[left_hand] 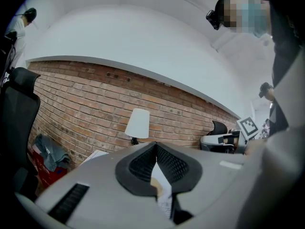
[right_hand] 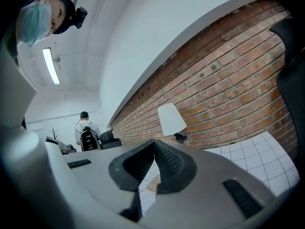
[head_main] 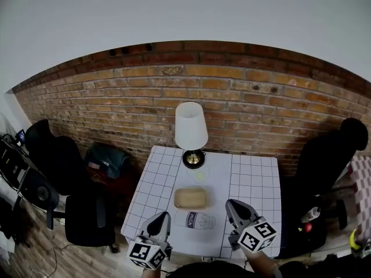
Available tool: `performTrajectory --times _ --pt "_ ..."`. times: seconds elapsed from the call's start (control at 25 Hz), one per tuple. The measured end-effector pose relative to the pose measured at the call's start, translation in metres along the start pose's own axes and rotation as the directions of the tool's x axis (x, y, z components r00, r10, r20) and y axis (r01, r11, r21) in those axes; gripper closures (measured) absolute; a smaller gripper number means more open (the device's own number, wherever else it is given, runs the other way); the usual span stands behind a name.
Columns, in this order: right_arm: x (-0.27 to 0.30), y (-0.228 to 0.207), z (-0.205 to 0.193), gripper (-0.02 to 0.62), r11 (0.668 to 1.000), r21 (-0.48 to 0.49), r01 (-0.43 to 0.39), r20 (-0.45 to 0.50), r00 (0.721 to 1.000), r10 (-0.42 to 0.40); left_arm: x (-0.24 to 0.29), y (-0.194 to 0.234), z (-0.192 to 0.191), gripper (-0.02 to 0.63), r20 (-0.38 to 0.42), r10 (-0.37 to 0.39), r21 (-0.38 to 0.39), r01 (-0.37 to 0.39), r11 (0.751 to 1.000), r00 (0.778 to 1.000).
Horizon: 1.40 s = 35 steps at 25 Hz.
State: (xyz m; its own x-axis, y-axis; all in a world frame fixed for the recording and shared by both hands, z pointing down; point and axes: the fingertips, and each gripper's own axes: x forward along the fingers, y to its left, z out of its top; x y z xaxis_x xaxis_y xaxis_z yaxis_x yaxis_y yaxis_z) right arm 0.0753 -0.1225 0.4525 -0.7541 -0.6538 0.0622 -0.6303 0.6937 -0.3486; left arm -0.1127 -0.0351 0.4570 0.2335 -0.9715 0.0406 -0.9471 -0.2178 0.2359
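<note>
Behind bottle [head_main: 196,220] and tray [head_main: 191,198], a lamp [head_main: 191,126]

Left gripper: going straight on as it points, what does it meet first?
Probably the brick wall, just right of the lamp; the left gripper points above the table. Depth unclear.

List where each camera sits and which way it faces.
Head view: head-mounted, steeply down on table, lamp, brick wall; left gripper and right gripper show.
Left gripper view: on that gripper, along its shut jaws toward the lamp; person at right.
Right gripper view: on that gripper, along its shut jaws toward the lamp; person top left.
All share lamp and brick wall.
</note>
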Motion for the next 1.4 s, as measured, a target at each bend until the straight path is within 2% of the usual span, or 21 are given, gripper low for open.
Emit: performTrajectory --times 0.28,0.56,0.92,1.4 --pt "0.017 -0.009 -0.004 0.591 0.999 0.010 -0.032 -0.013 0.999 0.033 0.014 0.010 -0.007 0.595 -0.004 0.041 0.005 -0.041 0.999 0.999" --pt "0.031 -0.016 -0.014 0.591 1.000 0.022 -0.008 -0.019 1.000 0.009 0.027 0.024 -0.010 0.595 -0.024 0.029 -0.016 -0.029 0.999 0.999" --pt "0.053 -0.021 -0.027 0.591 0.995 0.041 0.096 -0.021 0.995 -0.095 0.064 0.052 -0.008 0.595 -0.069 -0.078 -0.033 0.076 0.997 0.995" --pt "0.078 -0.030 -0.052 0.592 0.973 0.063 0.224 -0.020 0.975 -0.223 0.095 0.081 -0.028 0.595 -0.155 -0.191 -0.046 0.186 0.981 0.969"
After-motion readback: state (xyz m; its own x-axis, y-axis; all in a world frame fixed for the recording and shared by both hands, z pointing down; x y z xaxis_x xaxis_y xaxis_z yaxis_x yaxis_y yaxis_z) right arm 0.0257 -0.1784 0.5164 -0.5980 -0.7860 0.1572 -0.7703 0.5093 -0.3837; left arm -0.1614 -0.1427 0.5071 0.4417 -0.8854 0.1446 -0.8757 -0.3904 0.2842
